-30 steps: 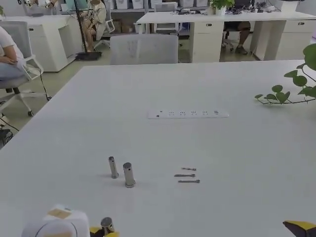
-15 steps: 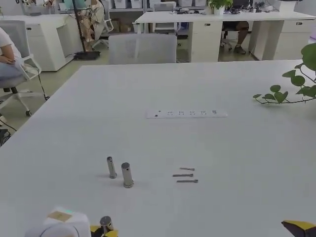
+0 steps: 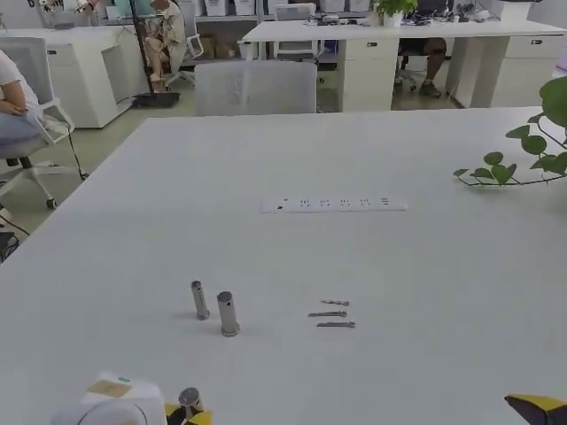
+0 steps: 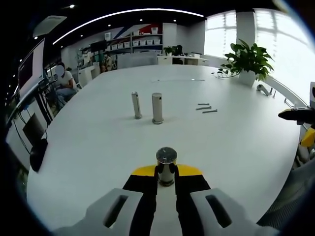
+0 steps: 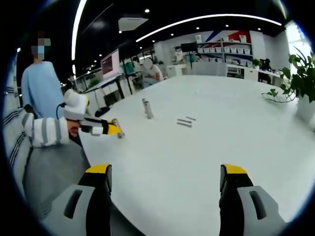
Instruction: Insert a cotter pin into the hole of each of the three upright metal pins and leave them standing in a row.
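At my far left, my left hand-held gripper (image 4: 166,173) was pinching the third metal pin (image 4: 166,156) by its lower shank, jaws pressed against it from both sides. I held it upright, cap on top, so it could go down standing like the others. I could not tell whether its base touched the surface (image 3: 399,266).

Further out and slightly right stood the other two pins, the thinner pin (image 3: 200,300) and, just beside it, the thicker pin (image 3: 228,313). Both were upright, close together but apart. I judged the pin I held belonged next to that pair, to make the row of three.

Right of them, well apart, the three cotter pins (image 3: 328,313) lay flat on the surface in a loose stack of parallel lines. None was in a hole yet, so the inserting had not begun. Lying flat, they would be fiddly to pick up and need a fine pinch at one end.

Beyond them, a power strip (image 3: 335,204) lay across the middle of the surface.

At my far right, my right hand-held gripper (image 5: 165,172) hung at the near edge with its jaws spread wide and empty, free to fetch a cotter pin.
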The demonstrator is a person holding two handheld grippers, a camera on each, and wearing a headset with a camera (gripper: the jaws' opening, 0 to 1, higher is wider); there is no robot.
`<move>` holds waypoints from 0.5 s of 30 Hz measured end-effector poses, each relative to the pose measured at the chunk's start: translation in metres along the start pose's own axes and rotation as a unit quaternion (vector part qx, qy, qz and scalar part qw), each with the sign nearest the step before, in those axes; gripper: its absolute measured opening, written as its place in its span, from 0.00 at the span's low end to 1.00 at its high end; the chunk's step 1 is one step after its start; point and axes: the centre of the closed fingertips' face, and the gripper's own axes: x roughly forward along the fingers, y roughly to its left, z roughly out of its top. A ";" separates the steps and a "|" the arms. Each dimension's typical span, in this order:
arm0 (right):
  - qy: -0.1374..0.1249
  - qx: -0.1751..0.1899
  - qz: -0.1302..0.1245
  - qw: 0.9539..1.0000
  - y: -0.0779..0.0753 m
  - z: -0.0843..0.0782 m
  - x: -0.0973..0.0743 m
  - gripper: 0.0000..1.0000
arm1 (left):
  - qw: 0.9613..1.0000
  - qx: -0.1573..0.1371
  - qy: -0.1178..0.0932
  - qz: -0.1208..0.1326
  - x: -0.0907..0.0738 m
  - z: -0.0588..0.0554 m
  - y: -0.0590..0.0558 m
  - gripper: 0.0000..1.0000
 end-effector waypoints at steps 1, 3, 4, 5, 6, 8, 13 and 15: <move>0.000 0.000 0.000 1.000 0.000 0.000 0.000 0.92 | 1.000 0.002 -0.001 0.000 0.000 0.000 0.000 0.11; 0.000 0.000 0.001 1.000 0.001 -0.001 0.000 0.92 | 1.000 0.012 -0.005 -0.001 -0.001 0.001 -0.001 0.11; 0.000 0.001 0.002 1.000 0.001 -0.001 0.001 0.92 | 1.000 0.012 -0.006 -0.001 -0.001 0.002 -0.001 0.11; 0.001 0.001 0.003 1.000 0.002 -0.002 0.001 0.92 | 1.000 0.010 -0.007 -0.002 -0.001 0.002 0.000 0.11; 0.001 0.001 0.004 1.000 0.002 -0.002 0.001 0.92 | 1.000 0.009 -0.009 -0.004 -0.002 0.003 0.000 0.12; 0.002 0.001 0.005 1.000 0.003 -0.002 0.002 0.92 | 1.000 0.025 -0.010 -0.005 -0.002 0.005 0.000 0.12; 0.000 0.002 0.008 1.000 0.004 -0.001 0.003 0.92 | 0.998 0.064 -0.003 -0.001 -0.001 0.004 -0.001 0.13; 0.001 0.001 0.008 1.000 0.004 -0.001 0.003 0.92 | 0.998 0.058 -0.002 -0.003 -0.001 0.003 -0.001 0.13</move>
